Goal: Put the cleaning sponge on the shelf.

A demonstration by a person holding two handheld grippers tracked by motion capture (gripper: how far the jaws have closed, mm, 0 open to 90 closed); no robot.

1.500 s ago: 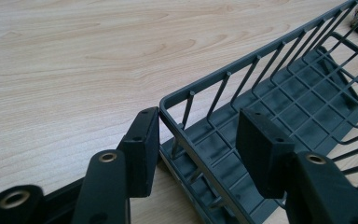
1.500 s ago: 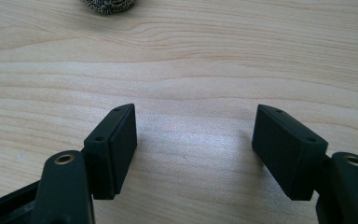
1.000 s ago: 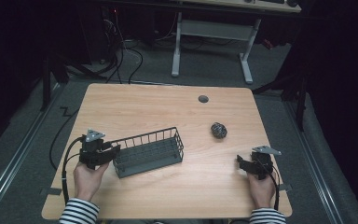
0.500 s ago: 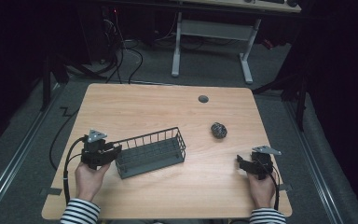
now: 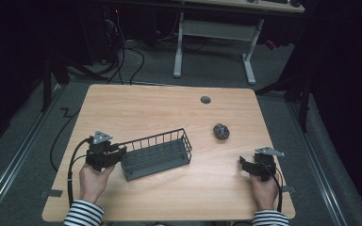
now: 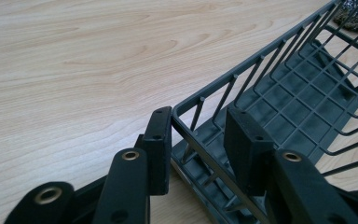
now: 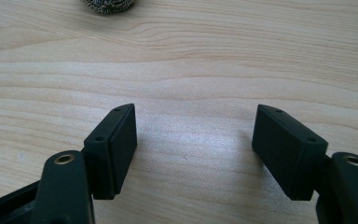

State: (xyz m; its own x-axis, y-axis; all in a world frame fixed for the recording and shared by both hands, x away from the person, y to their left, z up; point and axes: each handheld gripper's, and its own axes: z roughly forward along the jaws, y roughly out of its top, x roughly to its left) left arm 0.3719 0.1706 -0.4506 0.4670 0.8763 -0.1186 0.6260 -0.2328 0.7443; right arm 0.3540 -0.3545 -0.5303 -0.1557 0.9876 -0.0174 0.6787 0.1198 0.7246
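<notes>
A dark grey wire basket [image 5: 153,140] lies slanted on the wooden table, left of centre. My left gripper [image 5: 120,153] is at its near-left end. In the left gripper view its jaws have just been closing and straddle the basket's end wall [image 6: 261,56], one pad outside against the rim, the other inside, so the left gripper [image 6: 198,130] is shut on that wall. My right gripper [image 5: 243,165] rests low at the front right; its jaws [image 7: 196,140] stand open over bare wood. A steel wool scourer [image 5: 221,131] lies right of the basket and shows behind it [image 6: 354,11] and ahead of the right jaws [image 7: 107,5].
A round cable hole [image 5: 205,100] sits near the table's far edge. Beyond the table stand a desk frame [image 5: 245,52] and floor cables [image 5: 122,52]. Both forearms in striped sleeves come in at the front edge.
The left hand has edged slightly right against the basket's end. The right hand and the scourer have kept still.
</notes>
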